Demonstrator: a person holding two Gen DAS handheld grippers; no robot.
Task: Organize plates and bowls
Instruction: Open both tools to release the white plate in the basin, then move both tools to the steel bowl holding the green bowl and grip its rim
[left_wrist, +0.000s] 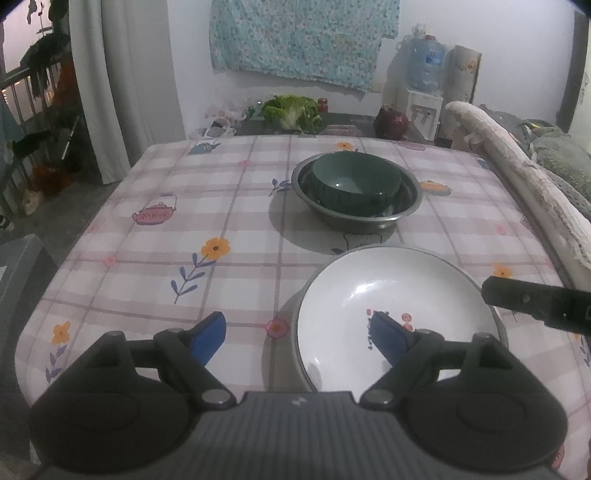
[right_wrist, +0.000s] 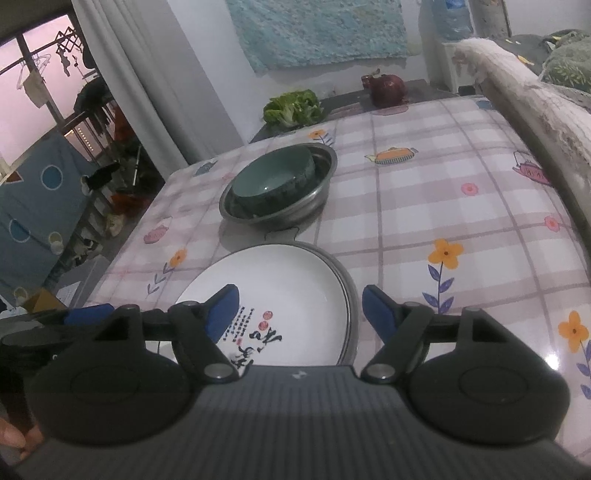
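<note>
Table covered with a pink-and-white checked oilcloth (left_wrist: 229, 206) printed with flowers and teapots.

Near side, right of centre: a white round ceramic plate (left_wrist: 399, 295) with red and black printed characters, resting on a grey metal plate (right_wrist: 352, 295) whose rim shows just beyond its edge. Stack lies flat on the cloth.

Farther back, just beyond the plates: a dark green ceramic bowl (left_wrist: 356, 182) sits inside a wider shallow steel basin (left_wrist: 406, 206). Bowl leans toward the basin's left wall in the left wrist view. Small gap of cloth between basin and plate stack.

Left gripper (left_wrist: 299, 334): blue-padded fingers spread wide, holding nothing. Its right finger (left_wrist: 388, 336) overlaps the white plate in the view; contact cannot be told. Left finger over bare cloth.

Right gripper (right_wrist: 299, 310): fingers likewise released, wide apart, empty. They straddle the right rim of the plate stack, left finger (right_wrist: 221, 314) over the plate's printed face, right finger over the cloth just beside the rim. Whether it touches cannot be told.

Far edge, beyond the table: a green leafy cabbage (left_wrist: 291, 110) and a dark red round vegetable (left_wrist: 391, 123) on a dark counter. A water dispenser with a blue bottle (left_wrist: 424, 70) stands far right.
</note>
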